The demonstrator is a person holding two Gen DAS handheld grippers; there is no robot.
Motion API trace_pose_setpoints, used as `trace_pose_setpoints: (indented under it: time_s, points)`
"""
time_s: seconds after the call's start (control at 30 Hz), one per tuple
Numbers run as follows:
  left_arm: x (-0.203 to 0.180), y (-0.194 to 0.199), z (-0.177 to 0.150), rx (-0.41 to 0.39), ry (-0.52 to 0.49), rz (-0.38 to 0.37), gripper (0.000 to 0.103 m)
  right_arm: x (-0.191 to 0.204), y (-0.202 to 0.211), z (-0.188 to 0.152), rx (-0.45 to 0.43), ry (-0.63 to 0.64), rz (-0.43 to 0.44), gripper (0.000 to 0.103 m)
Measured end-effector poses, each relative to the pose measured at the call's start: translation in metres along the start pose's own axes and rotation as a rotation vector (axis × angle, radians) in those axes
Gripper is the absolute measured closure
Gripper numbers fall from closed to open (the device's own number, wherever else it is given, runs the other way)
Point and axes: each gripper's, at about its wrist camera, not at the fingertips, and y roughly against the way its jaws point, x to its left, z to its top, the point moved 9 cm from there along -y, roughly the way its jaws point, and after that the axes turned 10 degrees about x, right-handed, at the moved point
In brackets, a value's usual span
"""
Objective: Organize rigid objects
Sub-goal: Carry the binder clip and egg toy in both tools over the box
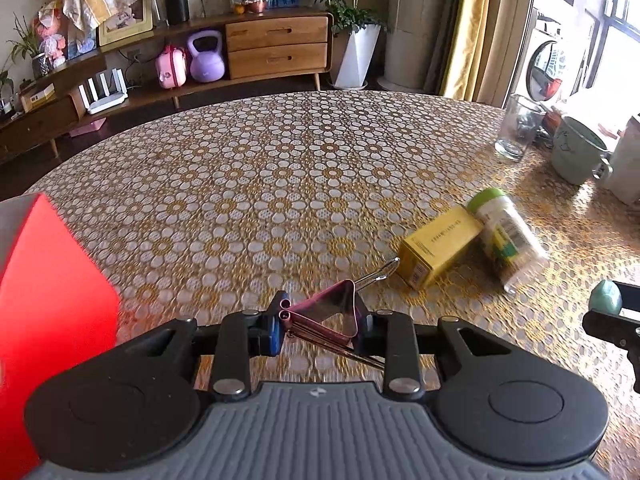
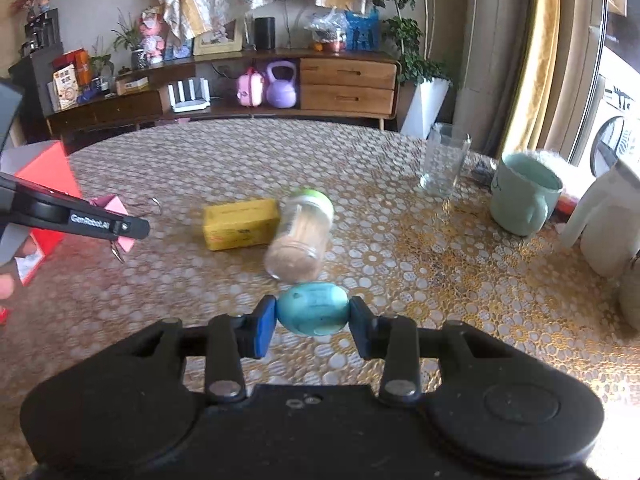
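**Both hand-held grippers loaded above the patterned counter**

Nearest the right wrist lens, the right hand-held gripper (image 2: 312, 322) has its blue pads closed against the two ends of a teal egg-shaped object (image 2: 312, 309), held just above the counter (image 2: 400, 264). Any marking on the egg is too blurred to read.

In the left wrist view, the left hand-held gripper (image 1: 322, 322) is closed on a pink binder clip (image 1: 330, 312), whose wire handles stick out forward and back. From the right wrist view, white lettering on that gripper's finger reads roughly "GenRobot.AI".

On the floral counter ahead lie a yellow box (image 2: 240, 224) and a clear toothpick jar (image 2: 302, 236) with a green cap, both on their sides and touching. The box carries dark print too small to make out; the jar's label is smeared.

A red box (image 1: 48, 300) stands at the left edge, close beside the left gripper. Farther right stand an empty glass (image 2: 442, 160), a pale green mug (image 2: 524, 196) and a white container (image 2: 612, 220).
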Motion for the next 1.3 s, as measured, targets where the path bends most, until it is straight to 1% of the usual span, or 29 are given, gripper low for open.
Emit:
trace_pose_setpoints:
  time_s: [0.07, 0.33, 0.67, 0.87, 1.03, 1.3]
  points:
    - [0.002, 0.012, -0.005, 0.008, 0.007, -0.013, 0.072, 0.007, 0.013, 0.001, -0.005, 0.010, 0.007, 0.065]
    - [0.012, 0.066, -0.028, -0.003, 0.015, -0.054, 0.072, 0.042, 0.064, 0.008, -0.037, 0.051, 0.046, 0.065]
    - [0.034, 0.135, -0.052, -0.042, 0.000, -0.060, 0.072, 0.104, 0.113, 0.018, -0.091, 0.143, 0.083, 0.065]
    - [0.058, 0.170, -0.062, -0.072, 0.000, -0.048, 0.072, 0.147, 0.131, 0.023, -0.108, 0.207, 0.104, 0.065]
    - [0.086, 0.194, -0.071, -0.108, 0.017, -0.038, 0.072, 0.189, 0.138, 0.028, -0.118, 0.262, 0.130, 0.065]
    - [0.136, 0.212, -0.088, -0.117, 0.055, -0.004, 0.072, 0.252, 0.137, 0.040, -0.125, 0.340, 0.177, 0.065]
